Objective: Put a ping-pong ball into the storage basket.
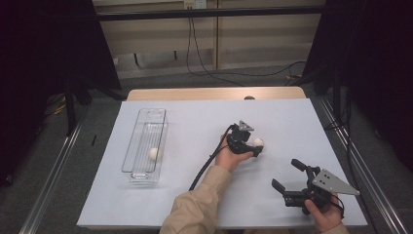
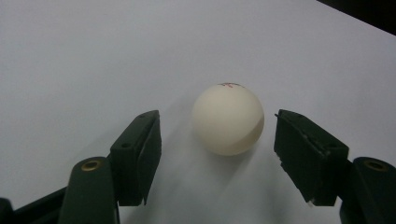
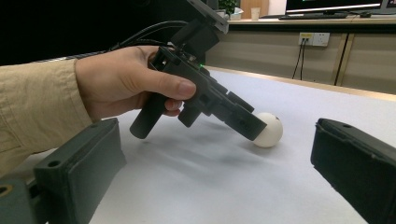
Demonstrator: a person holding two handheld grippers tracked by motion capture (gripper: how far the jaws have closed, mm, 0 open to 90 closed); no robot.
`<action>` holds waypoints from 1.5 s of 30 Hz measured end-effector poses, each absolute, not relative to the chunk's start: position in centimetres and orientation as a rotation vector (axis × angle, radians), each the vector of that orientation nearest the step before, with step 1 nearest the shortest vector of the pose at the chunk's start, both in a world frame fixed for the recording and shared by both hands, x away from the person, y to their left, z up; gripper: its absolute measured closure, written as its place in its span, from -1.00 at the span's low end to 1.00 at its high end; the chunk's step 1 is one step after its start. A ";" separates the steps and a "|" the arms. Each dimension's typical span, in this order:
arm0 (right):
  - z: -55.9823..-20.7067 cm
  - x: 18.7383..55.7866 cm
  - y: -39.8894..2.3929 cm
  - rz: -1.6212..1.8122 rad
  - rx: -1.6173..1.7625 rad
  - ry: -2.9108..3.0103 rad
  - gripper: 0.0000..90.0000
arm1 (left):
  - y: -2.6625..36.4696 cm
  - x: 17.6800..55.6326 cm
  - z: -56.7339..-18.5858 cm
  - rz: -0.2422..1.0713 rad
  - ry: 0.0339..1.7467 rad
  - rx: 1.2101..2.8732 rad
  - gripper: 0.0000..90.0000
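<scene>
High view: left gripper (image 1: 255, 147) sits mid-table w/ a white ball (image 1: 258, 142) at its tips; a second ball (image 1: 154, 153) lies in the clear tray (image 1: 144, 171) at left. Right gripper (image 1: 287, 176) rests near the right front edge, jaws wide apart, nothing in them. Left gripper view: ball (image 2: 228, 119) sits on the white sheet (image 2: 93, 56) between the two jaws, gaps on both sides, so pads aren't pressing yet. Right gripper view: left hand (image 3: 119, 81) tilts its gripper (image 3: 254, 128) down at the ball (image 3: 267, 130), near jaw covering part of it. Step looks like the grab; next needs a squeeze w/o knocking the ball away, then prob. a carry to the tray. Hard to tell: contact from above, and the red print on the ball.
</scene>
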State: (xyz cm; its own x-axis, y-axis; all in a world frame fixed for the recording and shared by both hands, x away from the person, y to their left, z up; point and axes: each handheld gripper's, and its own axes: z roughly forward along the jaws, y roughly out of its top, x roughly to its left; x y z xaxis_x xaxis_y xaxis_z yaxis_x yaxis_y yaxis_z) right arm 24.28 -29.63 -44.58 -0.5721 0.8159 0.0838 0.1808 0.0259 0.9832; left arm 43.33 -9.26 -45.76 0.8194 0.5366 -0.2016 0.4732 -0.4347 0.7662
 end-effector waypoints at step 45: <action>-44.6 24.3 -29.8 1.579 1.013 1.788 -0.97 | -8.8 43.2 -44.4 0.023 0.720 2.125 0.14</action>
